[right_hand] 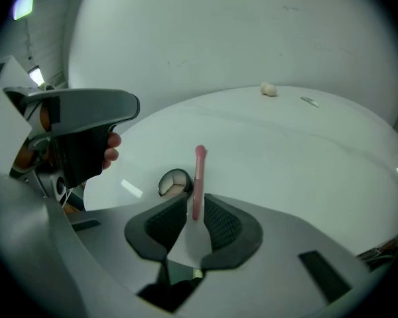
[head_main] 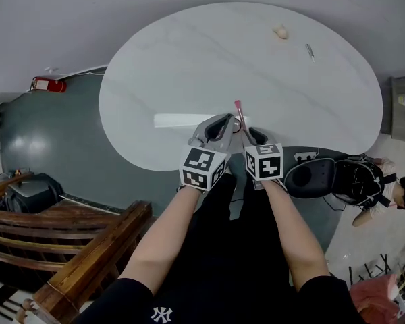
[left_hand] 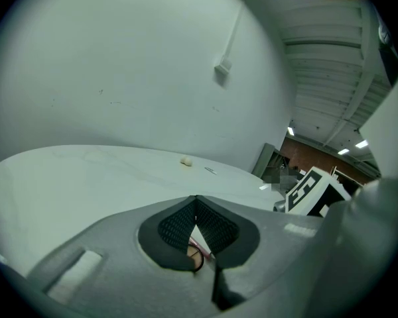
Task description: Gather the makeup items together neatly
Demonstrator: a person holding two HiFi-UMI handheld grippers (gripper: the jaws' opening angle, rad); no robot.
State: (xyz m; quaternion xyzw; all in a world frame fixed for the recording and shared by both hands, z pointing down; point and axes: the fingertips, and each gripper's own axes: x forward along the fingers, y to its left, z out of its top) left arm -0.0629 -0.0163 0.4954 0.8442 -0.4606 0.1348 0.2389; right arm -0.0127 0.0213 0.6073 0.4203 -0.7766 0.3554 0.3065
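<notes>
Roughly halfway: the slim pink makeup brush (right_hand: pixel 199 174) lies just beside the round black-rimmed compact (right_hand: pixel 174 183) at the white oval table's (head_main: pixel 189 59) near edge. The right gripper (right_hand: pixel 196 207) has its jaws slightly parted around the brush, while the left gripper (left_hand: pixel 196 201) is closed and empty. Far right (well apart), a small beige sponge (head_main: pixel 281 32) and a thin metal tool (head_main: pixel 310 51) still need gathering.

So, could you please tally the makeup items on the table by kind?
Pink makeup stick: 1
Round compact: 1
Beige sponge: 1
Thin metal tool: 1
Total: 4
</notes>
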